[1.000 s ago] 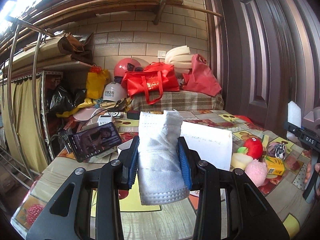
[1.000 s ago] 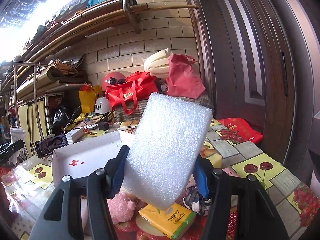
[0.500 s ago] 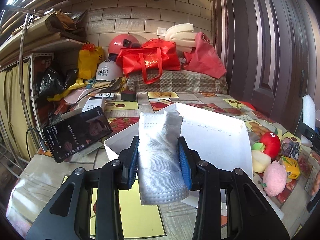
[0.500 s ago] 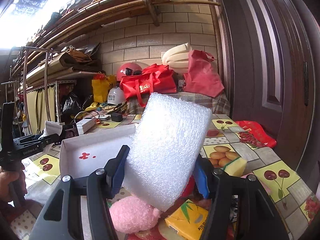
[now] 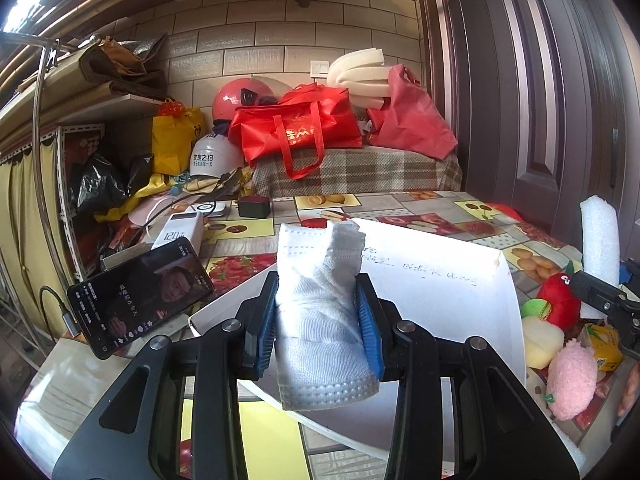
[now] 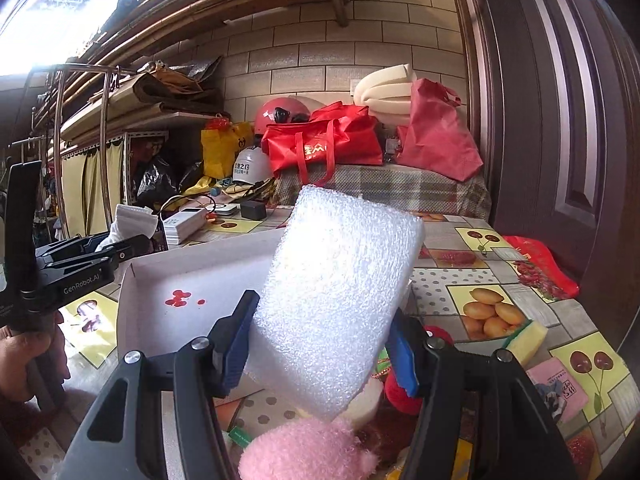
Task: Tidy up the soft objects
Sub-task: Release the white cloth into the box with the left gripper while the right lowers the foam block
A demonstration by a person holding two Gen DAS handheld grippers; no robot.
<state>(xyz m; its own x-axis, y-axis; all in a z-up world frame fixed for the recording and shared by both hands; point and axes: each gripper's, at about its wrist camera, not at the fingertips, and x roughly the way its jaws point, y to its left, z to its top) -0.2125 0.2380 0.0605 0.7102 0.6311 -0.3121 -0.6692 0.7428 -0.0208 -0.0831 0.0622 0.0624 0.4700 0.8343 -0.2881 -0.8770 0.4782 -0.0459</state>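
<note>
The shallow white cardboard box (image 6: 192,276) on the fruit-patterned table holds nothing yet. The left gripper (image 5: 318,320) clamps a folded white face mask (image 5: 320,304) at its near edge; the right gripper (image 6: 320,344) pinches a white foam slab (image 6: 340,300) beside it. A pink plush ball (image 5: 570,380), red plush fruit (image 5: 558,296) and yellow sponge (image 6: 526,340) wait outside the box, so most sorting remains.

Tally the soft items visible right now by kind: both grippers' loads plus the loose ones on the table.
Held face mask in left gripper: 1
Held foam pad in right gripper: 1
Plush toys, pink and red: 2
Sponges, pale and yellow: 2
Total: 6
</note>
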